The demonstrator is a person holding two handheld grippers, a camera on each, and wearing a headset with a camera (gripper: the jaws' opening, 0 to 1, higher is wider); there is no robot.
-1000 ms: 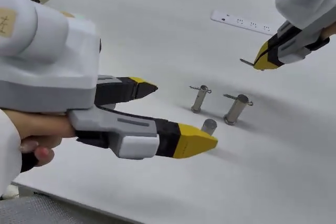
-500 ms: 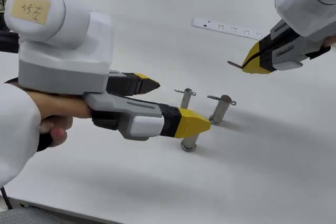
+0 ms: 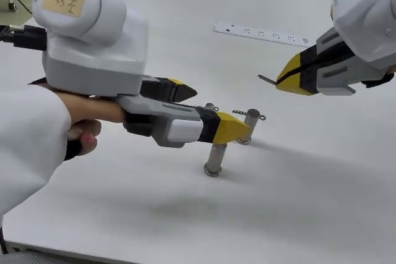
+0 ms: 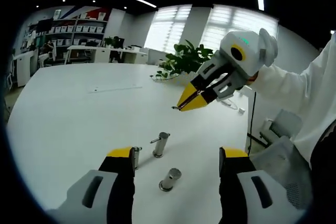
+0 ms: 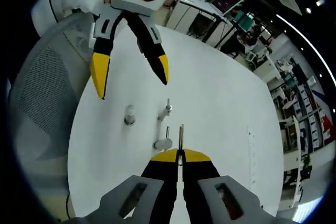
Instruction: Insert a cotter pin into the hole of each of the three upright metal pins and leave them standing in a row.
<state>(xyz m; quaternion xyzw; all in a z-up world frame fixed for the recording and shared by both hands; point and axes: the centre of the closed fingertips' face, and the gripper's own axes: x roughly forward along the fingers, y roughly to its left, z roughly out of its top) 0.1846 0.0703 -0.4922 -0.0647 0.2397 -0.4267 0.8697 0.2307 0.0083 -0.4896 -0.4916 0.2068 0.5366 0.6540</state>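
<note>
Hovering low, left claw gapes; right claw pinches cotter pin.

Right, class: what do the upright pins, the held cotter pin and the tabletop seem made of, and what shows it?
Upright pins: likely steel, grey with soft highlights. Cotter pin in the right gripper: thin dark wire, probably metal. Tabletop: matt white, perhaps laminate; unclear.

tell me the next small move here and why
Probably ease the open left gripper onto the bare metal pin and close to steady it. That pin stands just ahead between its jaws with nothing through it, while the two other pins each carry one, and the right gripper is shut on a cotter pin, held above the table.
</note>
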